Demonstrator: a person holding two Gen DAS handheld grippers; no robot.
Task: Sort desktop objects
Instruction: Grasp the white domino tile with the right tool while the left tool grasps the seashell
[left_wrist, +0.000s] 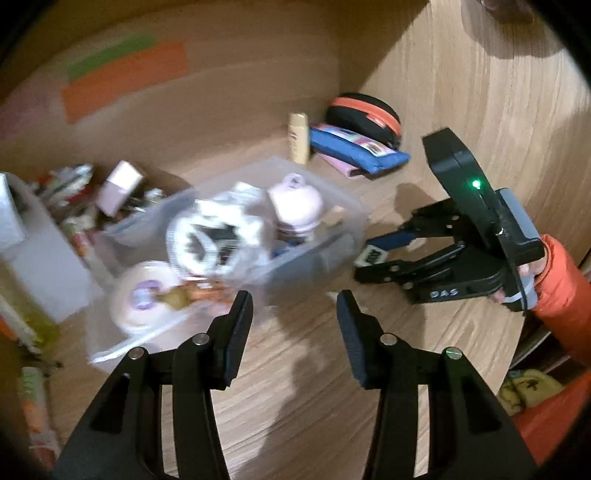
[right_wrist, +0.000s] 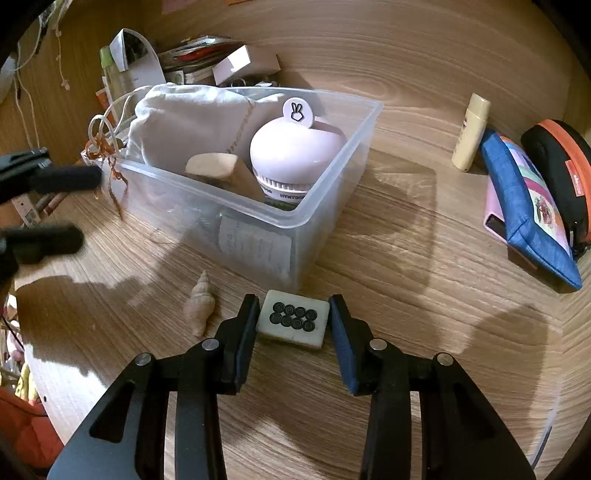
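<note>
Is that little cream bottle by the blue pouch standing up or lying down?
Standing upright. The cream bottle rests on its base on the wooden desk, cap up, beside the blue pouch.

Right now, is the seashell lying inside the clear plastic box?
No, the seashell lies on the wooden desk in front of the clear plastic box, outside it and just left of the mahjong tile.

Wood-grain desk (right_wrist: 424, 258) (translucent plastic bin (right_wrist: 332, 177))

Home desk: wooden desktop (right_wrist: 424, 258), cluttered storage bin (right_wrist: 332, 192).
</note>
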